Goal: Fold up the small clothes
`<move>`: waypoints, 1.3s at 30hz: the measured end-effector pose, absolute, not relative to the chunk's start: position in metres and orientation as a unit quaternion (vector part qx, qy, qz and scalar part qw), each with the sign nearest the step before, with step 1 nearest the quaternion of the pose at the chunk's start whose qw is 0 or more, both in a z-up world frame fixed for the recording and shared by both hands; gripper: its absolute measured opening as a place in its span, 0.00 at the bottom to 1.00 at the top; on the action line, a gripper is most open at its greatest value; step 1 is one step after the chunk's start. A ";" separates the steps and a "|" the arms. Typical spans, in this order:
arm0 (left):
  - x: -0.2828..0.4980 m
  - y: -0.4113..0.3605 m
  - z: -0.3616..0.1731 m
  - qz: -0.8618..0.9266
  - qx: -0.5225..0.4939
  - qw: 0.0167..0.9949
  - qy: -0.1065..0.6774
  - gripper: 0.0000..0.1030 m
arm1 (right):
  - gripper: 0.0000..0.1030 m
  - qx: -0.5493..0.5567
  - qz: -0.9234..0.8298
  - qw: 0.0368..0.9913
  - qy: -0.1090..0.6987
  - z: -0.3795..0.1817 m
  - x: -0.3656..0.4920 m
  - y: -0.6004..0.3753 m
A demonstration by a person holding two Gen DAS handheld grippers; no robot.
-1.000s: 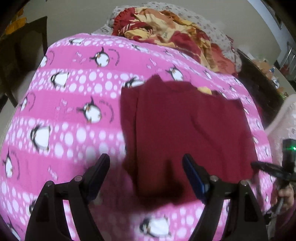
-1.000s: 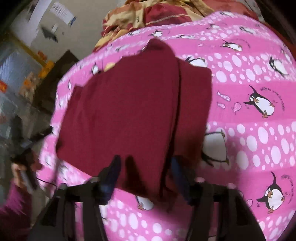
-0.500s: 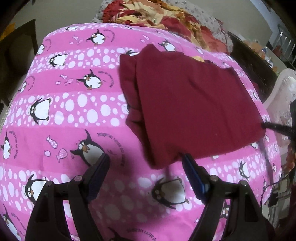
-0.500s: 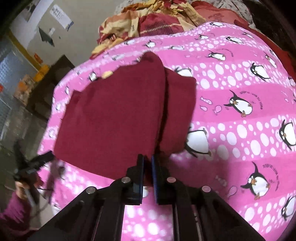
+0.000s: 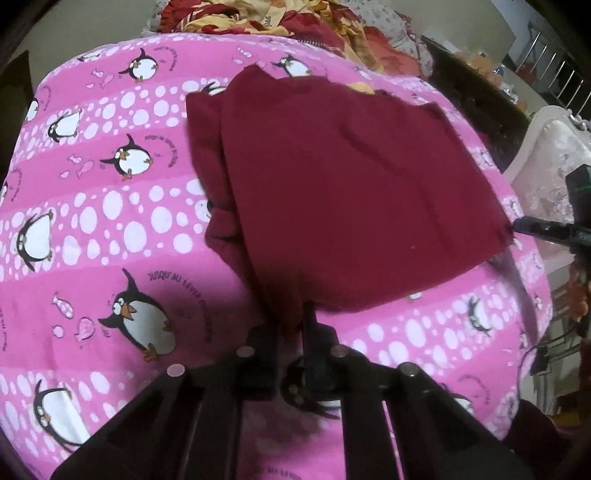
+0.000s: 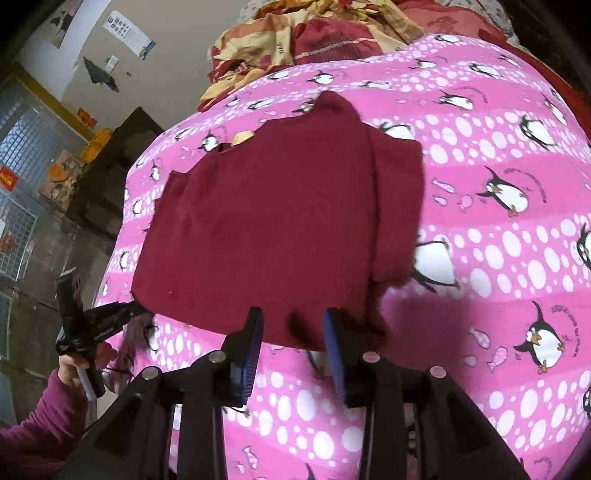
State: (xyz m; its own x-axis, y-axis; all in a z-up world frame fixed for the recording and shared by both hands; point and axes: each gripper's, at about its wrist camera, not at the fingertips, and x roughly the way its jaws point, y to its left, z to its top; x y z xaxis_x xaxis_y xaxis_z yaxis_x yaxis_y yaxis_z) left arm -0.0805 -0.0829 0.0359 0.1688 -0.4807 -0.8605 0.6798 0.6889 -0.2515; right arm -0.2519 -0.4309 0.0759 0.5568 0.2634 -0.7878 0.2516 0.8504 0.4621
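Observation:
A maroon garment (image 5: 351, 184) (image 6: 258, 221) lies flat on a pink penguin sheet (image 5: 110, 221) (image 6: 498, 258), one side folded over into a narrow strip. My left gripper (image 5: 291, 321) is shut on the garment's near corner. In the same view my right gripper (image 5: 532, 230) touches the garment's right corner. In the right wrist view my right gripper (image 6: 293, 328) has its jaws opening; the near hem lies between the blue pads (image 6: 255, 332), which do not press it. A hand in a purple sleeve holds the left gripper (image 6: 125, 312) at the garment's left corner.
A heap of red and yellow blankets (image 5: 295, 22) (image 6: 314, 33) lies at the far end of the bed. Dark furniture (image 6: 110, 177) stands beside the bed, and a white padded piece (image 5: 546, 158) is at the right. A yellow scrap (image 5: 360, 87) peeks out at the collar.
The left jaws, wide apart before, have sunk and closed on the garment's near corner. The right jaws, pinched on the hem half a second ago, have spread apart.

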 end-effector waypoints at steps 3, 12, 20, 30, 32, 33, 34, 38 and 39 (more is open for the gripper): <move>-0.084 -0.076 0.044 -0.379 0.118 0.768 0.503 0.08 | 0.47 0.267 0.015 0.842 0.470 0.077 -0.245 -0.423; -0.085 -0.064 0.034 -0.352 0.088 0.775 0.518 0.12 | 0.52 0.240 0.039 0.832 0.499 0.066 -0.209 -0.389; -0.092 -0.062 0.060 -0.312 0.084 0.805 0.498 0.51 | 0.55 0.210 0.062 0.828 0.516 0.050 -0.161 -0.349; -0.085 -0.085 0.080 -0.309 0.084 0.825 0.465 0.61 | 0.55 0.169 0.060 0.850 0.495 0.048 -0.116 -0.320; -0.082 -0.091 0.074 -0.310 0.085 0.823 0.469 0.61 | 0.55 0.165 0.061 0.851 0.496 0.044 -0.105 -0.318; -0.080 -0.094 0.070 -0.307 0.087 0.822 0.471 0.61 | 0.55 0.161 0.061 0.851 0.495 0.042 -0.100 -0.316; -0.078 -0.097 0.065 -0.304 0.090 0.821 0.474 0.61 | 0.55 0.158 0.061 0.852 0.495 0.041 -0.095 -0.315; -0.069 -0.099 0.046 -0.279 0.098 0.818 0.493 0.61 | 0.57 0.144 0.059 0.856 0.493 0.035 -0.072 -0.309; -0.067 -0.098 0.041 -0.274 0.098 0.817 0.498 0.61 | 0.61 0.140 0.058 0.857 0.492 0.034 -0.066 -0.307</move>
